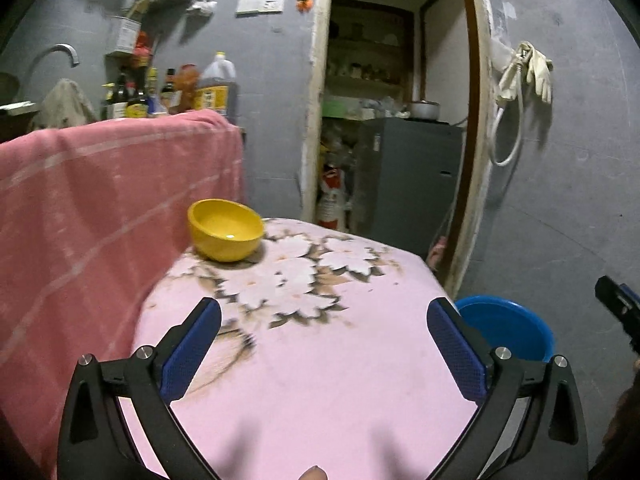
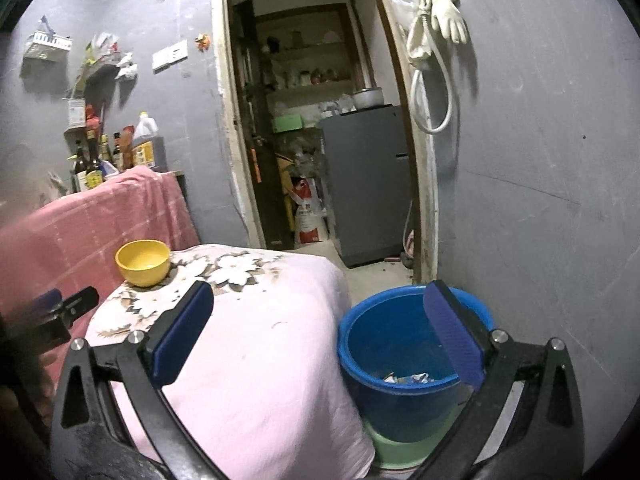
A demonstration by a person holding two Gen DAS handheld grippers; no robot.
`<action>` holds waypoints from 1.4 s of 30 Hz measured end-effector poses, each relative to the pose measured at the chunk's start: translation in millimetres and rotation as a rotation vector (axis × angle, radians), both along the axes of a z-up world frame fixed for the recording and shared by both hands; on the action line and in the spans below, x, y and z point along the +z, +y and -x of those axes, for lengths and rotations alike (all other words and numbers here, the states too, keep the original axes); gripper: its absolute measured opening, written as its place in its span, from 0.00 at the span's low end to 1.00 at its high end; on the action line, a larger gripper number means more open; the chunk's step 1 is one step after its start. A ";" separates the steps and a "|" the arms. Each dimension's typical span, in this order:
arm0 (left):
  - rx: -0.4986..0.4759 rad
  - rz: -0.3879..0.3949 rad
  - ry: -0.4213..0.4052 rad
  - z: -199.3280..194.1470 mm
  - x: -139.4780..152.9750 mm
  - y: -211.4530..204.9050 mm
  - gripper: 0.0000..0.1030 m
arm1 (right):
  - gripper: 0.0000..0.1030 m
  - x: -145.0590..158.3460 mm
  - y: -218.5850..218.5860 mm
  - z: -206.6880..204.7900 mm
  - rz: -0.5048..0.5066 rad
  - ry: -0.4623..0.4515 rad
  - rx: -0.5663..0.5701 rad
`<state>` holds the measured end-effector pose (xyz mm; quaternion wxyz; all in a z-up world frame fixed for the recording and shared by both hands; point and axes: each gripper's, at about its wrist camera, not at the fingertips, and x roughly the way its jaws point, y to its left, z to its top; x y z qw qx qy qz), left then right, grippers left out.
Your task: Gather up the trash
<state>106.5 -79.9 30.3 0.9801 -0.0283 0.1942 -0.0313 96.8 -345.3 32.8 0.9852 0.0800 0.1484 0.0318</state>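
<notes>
While both tongs gape, blue bucket [image 2: 400,344] beside table edge [image 2: 340,280].

Dim indoor light with a cool cast; hanging white rubber gloves [image 2: 448,16] throw soft shadows rightward on the grey wall [image 2: 540,160]. Fisheye bends the edges; slight blur throughout.

Both wrist views face the doorway [image 1: 396,112], sharing the yellow bowl [image 2: 143,262], seemingly close.

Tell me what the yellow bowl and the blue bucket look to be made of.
Yellow bowl: probably glazed ceramic or glossy plastic; smooth, with a bright highlight inside. Blue bucket: likely moulded plastic, uniform colour, thin rolled rim, slight sheen.
</notes>
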 end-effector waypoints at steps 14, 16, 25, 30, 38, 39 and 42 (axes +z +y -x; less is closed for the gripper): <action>0.059 -0.022 -0.068 64.9 -5.8 40.7 0.98 | 1.00 -4.5 46.9 48.9 0.052 -0.074 0.030; 0.065 -0.022 -0.075 72.3 -7.2 45.9 0.98 | 1.00 -7.2 54.2 55.7 0.072 -0.084 0.031; 0.074 -0.049 -0.085 96.5 -19.4 57.3 0.98 | 1.00 -21.7 74.3 73.9 0.092 -0.079 0.044; 0.080 -0.042 -0.074 103.2 -26.6 62.9 0.98 | 1.00 -31.5 83.3 83.8 0.124 -0.075 0.052; 0.061 -0.055 -0.063 112.4 -40.7 60.7 0.98 | 1.00 -41.5 84.9 89.1 0.107 -0.045 0.050; 0.060 -0.053 -0.057 112.8 -42.2 60.5 0.98 | 1.00 -42.3 84.9 88.7 0.108 -0.040 0.053; 0.058 -0.047 -0.053 115.0 -44.2 60.4 0.98 | 1.00 -43.3 84.7 88.7 0.111 -0.037 0.053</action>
